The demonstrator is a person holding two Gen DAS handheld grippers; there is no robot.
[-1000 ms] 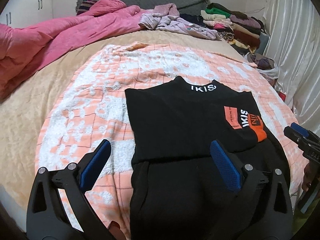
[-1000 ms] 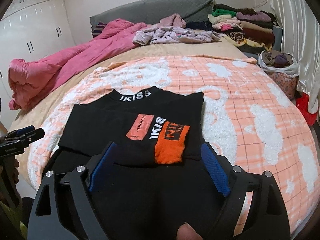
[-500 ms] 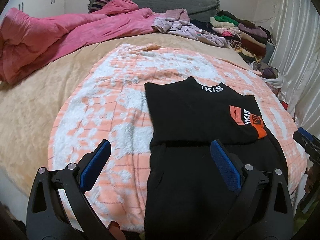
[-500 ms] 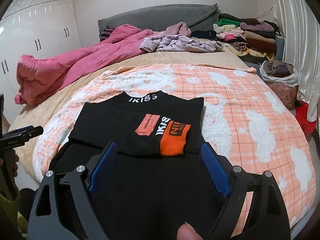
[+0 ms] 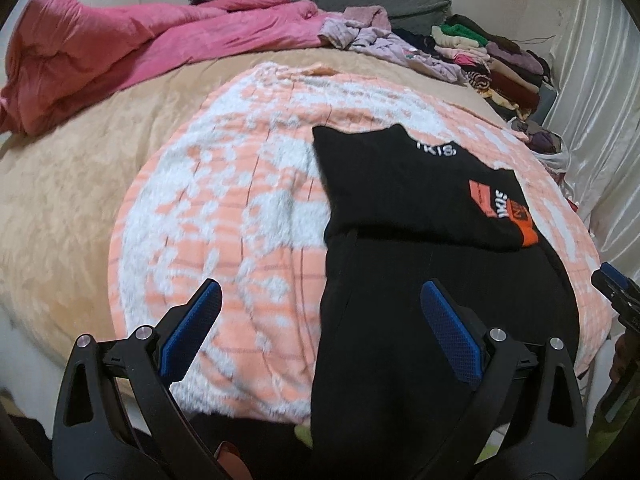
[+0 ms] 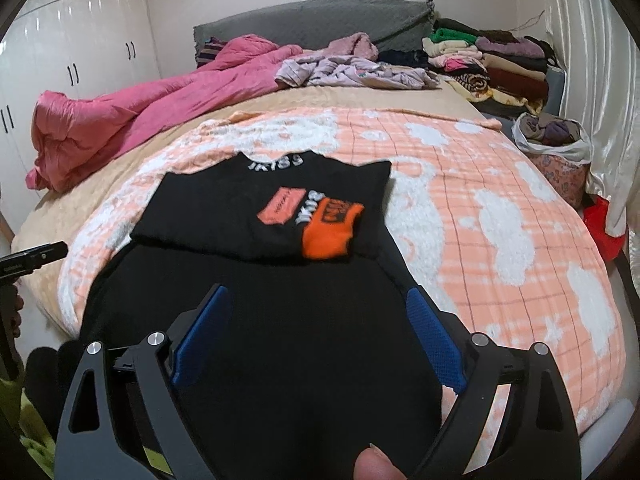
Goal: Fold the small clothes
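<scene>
A black top (image 5: 412, 196) (image 6: 256, 208) with white lettering and an orange patch lies partly folded on the orange-and-white blanket (image 5: 240, 208) (image 6: 480, 200). Its lower half (image 5: 400, 340) (image 6: 280, 320) spreads flat toward the bed's near edge. My left gripper (image 5: 320, 300) is open, above the garment's left edge, holding nothing. My right gripper (image 6: 320, 312) is open too, hovering over the lower black fabric. The right gripper's tip (image 5: 616, 284) shows at the right edge of the left wrist view. The left gripper's tip (image 6: 36, 256) shows at the left edge of the right wrist view.
A pink quilt (image 5: 140, 48) (image 6: 152, 108) is heaped at the far left of the bed. Loose lilac clothes (image 6: 352, 72) and a stack of folded garments (image 6: 492, 64) sit by the grey headboard (image 6: 320, 20). A bag of clothes (image 6: 556, 140) stands by the curtain.
Both grippers have pulled back and risen from the garment, so more of the bed shows. The left view has swung leftward. The top lies as before.
</scene>
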